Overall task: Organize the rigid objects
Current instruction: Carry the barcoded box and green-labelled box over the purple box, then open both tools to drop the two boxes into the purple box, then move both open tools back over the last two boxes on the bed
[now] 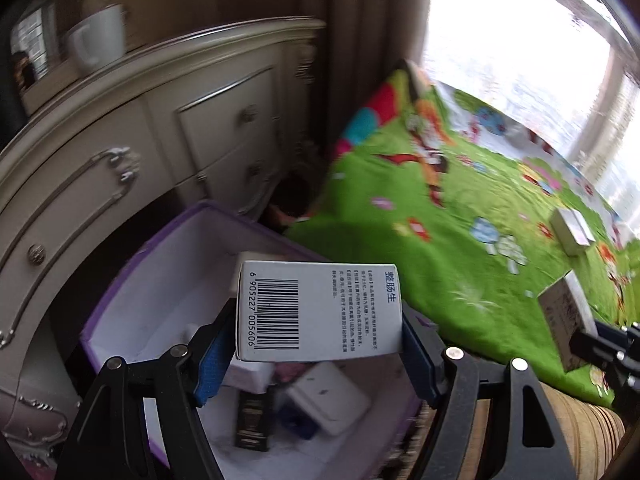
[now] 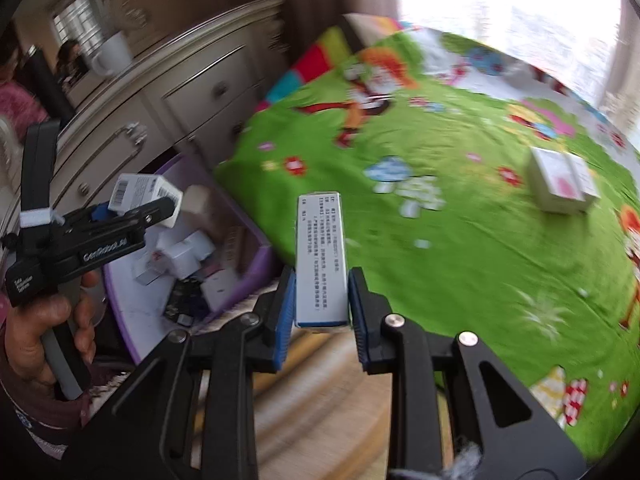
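My left gripper is shut on a white medicine box with a barcode and holds it over the purple storage bin, which has a white inside. Several small boxes lie in the bin. My right gripper is shut on a narrow white box with a blue edge, above the edge of the bed. In the right wrist view the left gripper with its barcode box hangs over the bin, and a hand grips its handle. A white and pink box lies on the green bed cover.
A cream dresser with a white mug on top stands behind the bin. The bed with the green cartoon cover fills the right side, with small boxes lying on it. A bright window is beyond the bed.
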